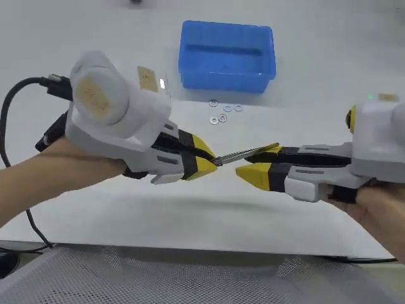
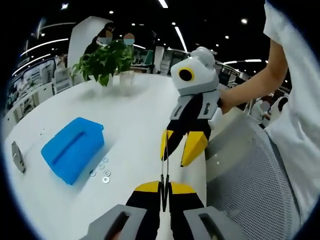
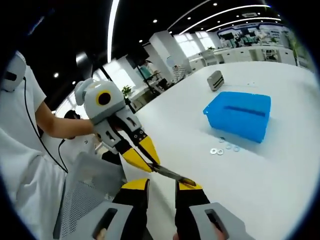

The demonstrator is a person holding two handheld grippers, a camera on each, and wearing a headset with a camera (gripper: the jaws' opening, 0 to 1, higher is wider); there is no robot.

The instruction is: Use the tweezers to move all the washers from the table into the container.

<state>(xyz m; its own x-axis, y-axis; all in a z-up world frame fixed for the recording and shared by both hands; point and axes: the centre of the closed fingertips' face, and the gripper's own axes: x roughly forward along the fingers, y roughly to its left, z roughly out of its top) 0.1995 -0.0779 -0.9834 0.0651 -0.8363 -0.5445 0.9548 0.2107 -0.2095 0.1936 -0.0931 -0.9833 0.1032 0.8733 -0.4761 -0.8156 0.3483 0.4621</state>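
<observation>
From the head view, my left claw is clamped tight on one end of the thin, silvery steel tweezers. My right claw faces it with its jaws spread, and the free end of the tweezers reaches in between them. Both claws hang above the white table. Farther back, the small flat metal ring washers lie in a loose cluster on the table, just in front of the blue rectangular plastic container. None of them is inside it.

In the left gripper view, the tweezers rise straight out of the left claw, pinched edge-on between its yellow tips. The right claw stands gaping opposite. The washers sit beside the container.

In the right gripper view, my right claw is parted. The tweezers slant down from the left claw and look to be touching one of its yellow tips. The washers lie near the container.

I judge the tweezers light, springy and slick, so I should take them mid-shank, where squeezing closes the points. The washers look thin, hard and prone to skating, so they are best nipped across the rim.
</observation>
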